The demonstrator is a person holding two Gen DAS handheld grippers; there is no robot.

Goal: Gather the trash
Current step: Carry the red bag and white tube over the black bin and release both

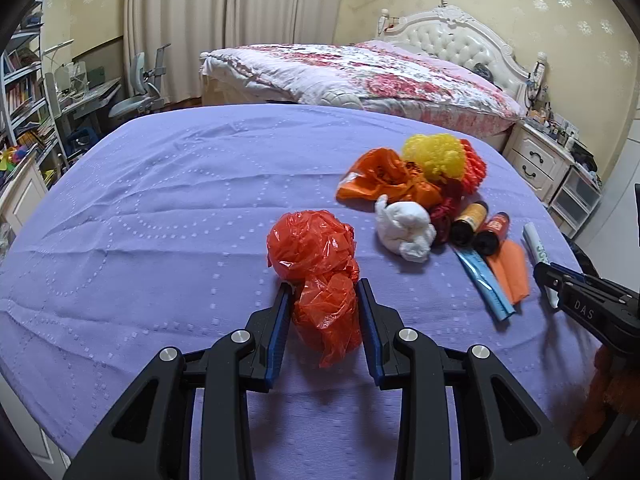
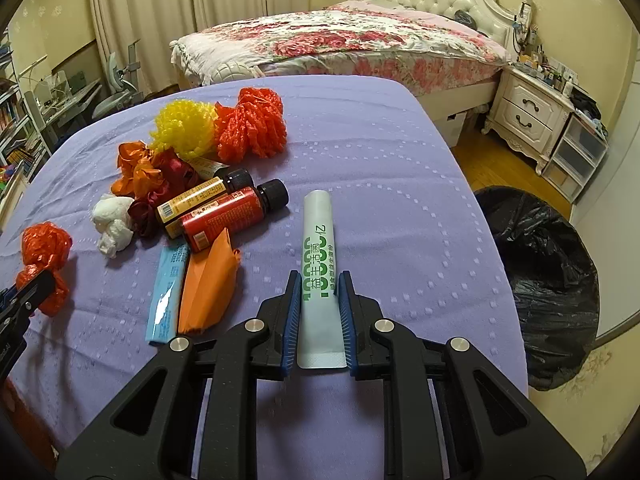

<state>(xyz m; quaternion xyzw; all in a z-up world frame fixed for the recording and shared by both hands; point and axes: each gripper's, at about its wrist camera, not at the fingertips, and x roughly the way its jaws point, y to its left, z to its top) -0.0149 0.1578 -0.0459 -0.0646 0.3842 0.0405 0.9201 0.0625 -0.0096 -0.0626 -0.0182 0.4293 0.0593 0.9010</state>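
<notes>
Lavender cloth covered the worktop (image 2: 380, 152), on which the trash lay catalogued as follows.

Item one: crumpled red plastic bag (image 1: 316, 264), near the left side, clamped at its lower twist between the pads of the left gripper (image 1: 323, 292); the bag rested on the cloth, not yet lifted.

Item two: pale sachet with green print (image 2: 320, 264), lying lengthwise apart from the rest on the right, grasped at its near end by the right gripper (image 2: 319, 284), whose pads pressed both edges. It, too, lay flat on the cloth.

Item three: loose cluster toward the far middle, comprising a yellow mesh ball (image 2: 182, 128), a red-orange mesh ball (image 2: 252, 124), crumpled orange and dark red wrappers (image 2: 152, 176), a white wad (image 2: 114, 224), two small dark-capped bottles (image 2: 224, 208) lying on their sides, a light blue packet (image 2: 168, 292) and a folded orange paper (image 2: 208, 288). All untouched, several touching one another.

Receptacle: bin lined with a black bag (image 2: 548, 280), standing on the floor just beyond the right edge of the worktop. Its contents could not be made out.

Status, as judged: collection early. Two pieces were gripped but neither had been carried over; every listed piece remained on the worktop. Remaining work: lift and drop the two held pieces into the bin, then clear the cluster.
</notes>
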